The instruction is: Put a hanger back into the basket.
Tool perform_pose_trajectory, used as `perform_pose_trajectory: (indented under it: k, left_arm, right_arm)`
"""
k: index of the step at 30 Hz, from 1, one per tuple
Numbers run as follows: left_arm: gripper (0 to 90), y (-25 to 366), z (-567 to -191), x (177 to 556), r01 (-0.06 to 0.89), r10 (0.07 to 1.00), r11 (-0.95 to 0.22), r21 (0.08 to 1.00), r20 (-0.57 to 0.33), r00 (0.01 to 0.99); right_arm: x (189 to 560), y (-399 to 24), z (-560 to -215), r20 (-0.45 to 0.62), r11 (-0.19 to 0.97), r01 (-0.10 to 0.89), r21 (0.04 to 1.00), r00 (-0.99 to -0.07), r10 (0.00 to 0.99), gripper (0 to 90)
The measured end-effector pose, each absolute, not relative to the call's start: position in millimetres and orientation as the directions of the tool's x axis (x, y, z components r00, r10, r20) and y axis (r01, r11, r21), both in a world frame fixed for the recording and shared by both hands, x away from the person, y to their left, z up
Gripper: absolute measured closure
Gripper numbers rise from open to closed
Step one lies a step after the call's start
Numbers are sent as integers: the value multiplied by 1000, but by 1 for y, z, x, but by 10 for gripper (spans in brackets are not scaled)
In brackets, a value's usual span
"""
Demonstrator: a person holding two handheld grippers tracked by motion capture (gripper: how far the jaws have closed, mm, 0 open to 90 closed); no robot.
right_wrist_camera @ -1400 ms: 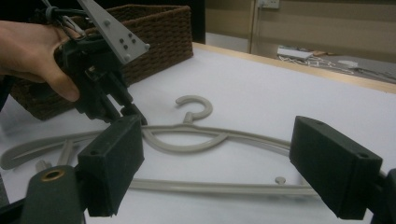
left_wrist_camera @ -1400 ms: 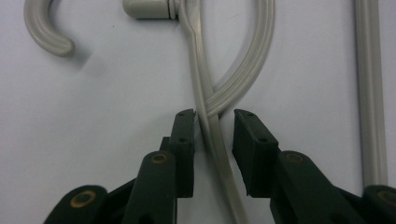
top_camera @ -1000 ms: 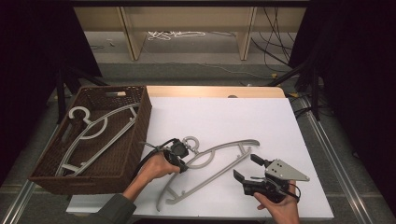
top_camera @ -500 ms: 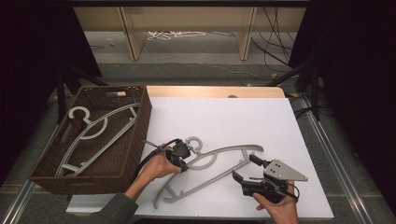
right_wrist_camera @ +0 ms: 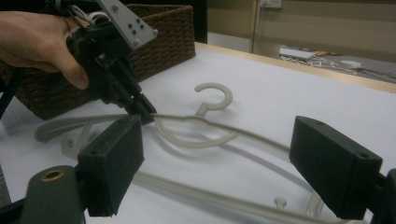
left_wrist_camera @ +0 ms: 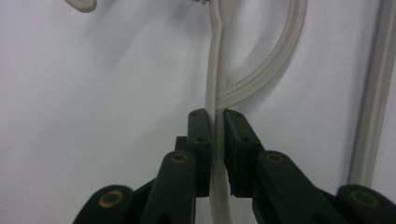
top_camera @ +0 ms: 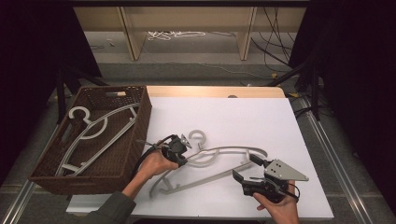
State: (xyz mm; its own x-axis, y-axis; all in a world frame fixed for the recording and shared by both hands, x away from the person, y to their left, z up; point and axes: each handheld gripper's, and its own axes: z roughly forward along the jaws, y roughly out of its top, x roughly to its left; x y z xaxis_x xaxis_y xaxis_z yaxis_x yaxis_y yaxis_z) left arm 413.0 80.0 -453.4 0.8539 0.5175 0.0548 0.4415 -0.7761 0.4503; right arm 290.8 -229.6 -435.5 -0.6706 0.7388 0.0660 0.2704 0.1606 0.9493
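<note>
1. Gripping is the step in hand: the left claw [top_camera: 183,150] has just been closing and now sits clamped on the upper arm of the grey hanger [top_camera: 219,161] near its neck.
2. The right claw [top_camera: 246,169] hangs apart, jaws wide, just beside the hanger's right end, holding nothing.
3. The hanger lies on the white counter [top_camera: 261,116], right of the wicker basket [top_camera: 135,135].
4. Its long axis runs from lower left to upper right; the hook [top_camera: 198,136] points away from the person.
5. Next, I judge, comes a lift and swing left into the basket, beside the hanger in the basket [top_camera: 93,133].
</note>
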Motion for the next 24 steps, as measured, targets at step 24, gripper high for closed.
perform_pose_trajectory:
  k: [24]
  left_arm:
    - [815,100,-415,414,460,604,-657,597,52,796]
  right_arm:
    - [290,-232,-435,73,146,272,951,-657,751,186]
